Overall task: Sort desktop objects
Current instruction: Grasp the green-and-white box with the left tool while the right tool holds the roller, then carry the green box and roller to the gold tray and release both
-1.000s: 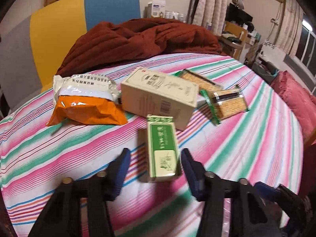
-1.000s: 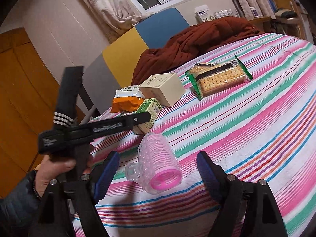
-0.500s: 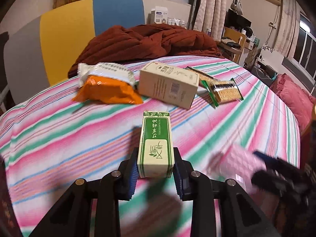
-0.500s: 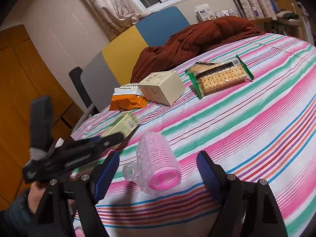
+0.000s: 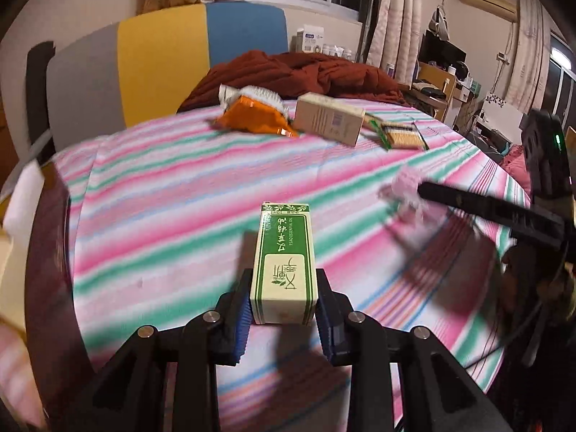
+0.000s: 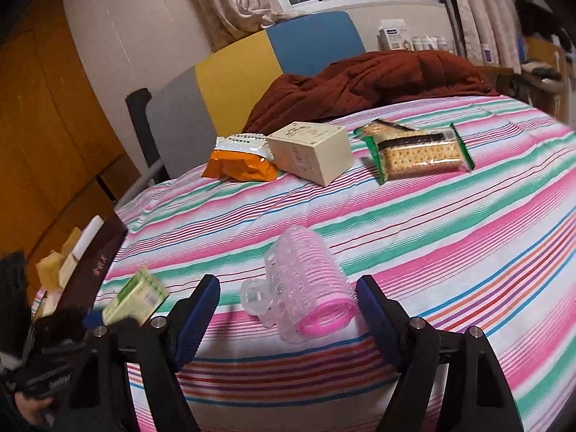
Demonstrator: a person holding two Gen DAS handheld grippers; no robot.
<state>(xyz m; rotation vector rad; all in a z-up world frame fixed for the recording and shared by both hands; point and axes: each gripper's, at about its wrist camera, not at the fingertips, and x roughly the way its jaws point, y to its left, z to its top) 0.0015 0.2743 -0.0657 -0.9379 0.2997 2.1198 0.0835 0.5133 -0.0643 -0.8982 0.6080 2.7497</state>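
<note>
Carton (image 5: 284, 270) clamped by its long sides in my left hand-held gripper (image 5: 284, 315), lifted over the striped bed (image 5: 172, 194). Light, stiff card; squeeze gently. Right hand-held gripper (image 6: 288, 309) wide open around the hair roller (image 6: 306, 284), untouched. Hollow plastic, rolls; take across the barrel.

the left gripper (image 5: 283, 318) is closed, its blue pads clamped against both long sides of a green-and-cream box (image 5: 284, 270) that sticks out toward 12 o'clock. the right gripper (image 6: 288, 309) has its jaws spread wide, one blue pad at 9 o'clock and the other at 3 o'clock of a pink hair roller (image 6: 309, 288), neither pad touching it.
</note>
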